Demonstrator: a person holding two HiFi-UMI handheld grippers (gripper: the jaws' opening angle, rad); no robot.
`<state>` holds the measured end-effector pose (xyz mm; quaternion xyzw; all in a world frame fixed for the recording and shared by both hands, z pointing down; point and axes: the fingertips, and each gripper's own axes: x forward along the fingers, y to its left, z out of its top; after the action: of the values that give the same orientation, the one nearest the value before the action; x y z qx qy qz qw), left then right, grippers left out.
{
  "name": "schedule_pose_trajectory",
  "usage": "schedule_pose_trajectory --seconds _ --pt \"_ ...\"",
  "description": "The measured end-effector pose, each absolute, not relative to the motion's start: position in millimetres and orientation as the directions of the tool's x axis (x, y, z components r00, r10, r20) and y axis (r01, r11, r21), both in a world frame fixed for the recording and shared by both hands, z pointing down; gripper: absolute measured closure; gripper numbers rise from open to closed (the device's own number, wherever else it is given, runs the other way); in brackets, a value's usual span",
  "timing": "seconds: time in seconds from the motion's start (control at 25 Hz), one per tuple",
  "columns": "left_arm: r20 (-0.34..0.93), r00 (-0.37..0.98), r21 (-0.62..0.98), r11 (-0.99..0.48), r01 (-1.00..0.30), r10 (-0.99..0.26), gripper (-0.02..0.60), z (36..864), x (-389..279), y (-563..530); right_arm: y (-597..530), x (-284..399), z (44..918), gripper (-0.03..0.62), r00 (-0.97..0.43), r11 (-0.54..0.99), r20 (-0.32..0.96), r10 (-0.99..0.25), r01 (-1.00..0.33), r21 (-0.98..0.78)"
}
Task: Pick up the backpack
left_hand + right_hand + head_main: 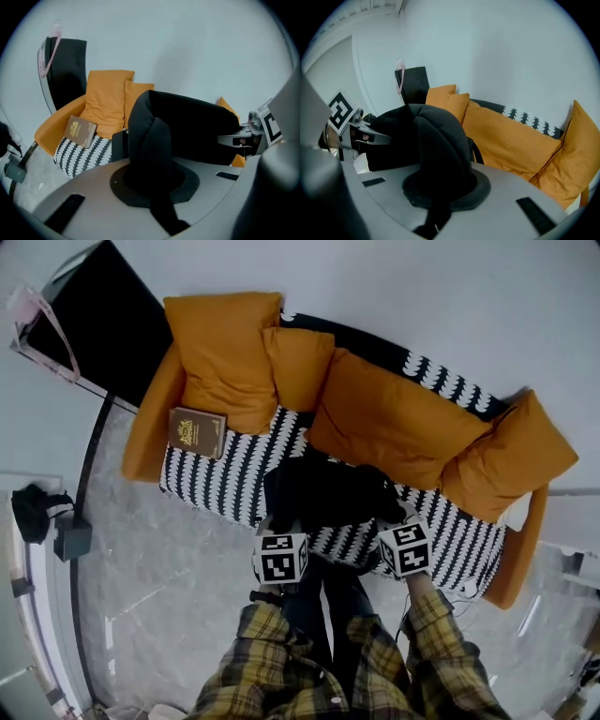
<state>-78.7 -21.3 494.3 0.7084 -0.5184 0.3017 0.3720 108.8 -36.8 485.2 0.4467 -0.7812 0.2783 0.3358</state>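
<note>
Backpack (328, 491): black, soft, bunched up, at the front edge of the sofa (217, 486) seat, mid-length, betw. the two grippers; can't tell if it rests on the seat or hangs just clear of it. Its opening & contents don't show, only dark folded fabric. L gripper (151, 166): jaws closed on a thick fold of the pack's fabric, which rises from betw. them & fills the mid of the left gripper view. R gripper (439, 171): same, jaws clamped on a rounded black fold at the pack's other side. Each gripper shows at the edge of the other's view, w/ the pack's bulk spanning betw. them. In the head view the marker cubes sit side by side at the pack's near edge, w/ plaid sleeves (272, 667) below. Sofa has a black-&-white patterned cover & orange side bolsters; on it, along the back, a row of orange cushions: a large one (225, 348) at the left end, a smaller one (298, 367) touching it, a long one (398, 423) behind the pack, one more (506, 460) at the right end. Brown book (197, 431) w/ a gold emblem lies on the seat's left end, against the large cushion, well apart from the pack. Past the sofa's left arm: black panel (103, 324) w/ a pink strap (42, 329) over its edge. Pale marble-look floor (159, 587) in front; small dark box (72, 538) & a black lump (33, 507) at far left.
</note>
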Motion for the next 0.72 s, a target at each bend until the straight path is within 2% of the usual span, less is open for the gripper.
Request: schedule_pose_trajectory --seconds 0.72 --pt "0.649 0.348 0.24 -0.253 -0.937 -0.677 0.543 334.5 -64.0 -47.9 -51.8 124.8 314.5 0.565 -0.363 0.393 0.59 -0.721 -0.916 -0.083"
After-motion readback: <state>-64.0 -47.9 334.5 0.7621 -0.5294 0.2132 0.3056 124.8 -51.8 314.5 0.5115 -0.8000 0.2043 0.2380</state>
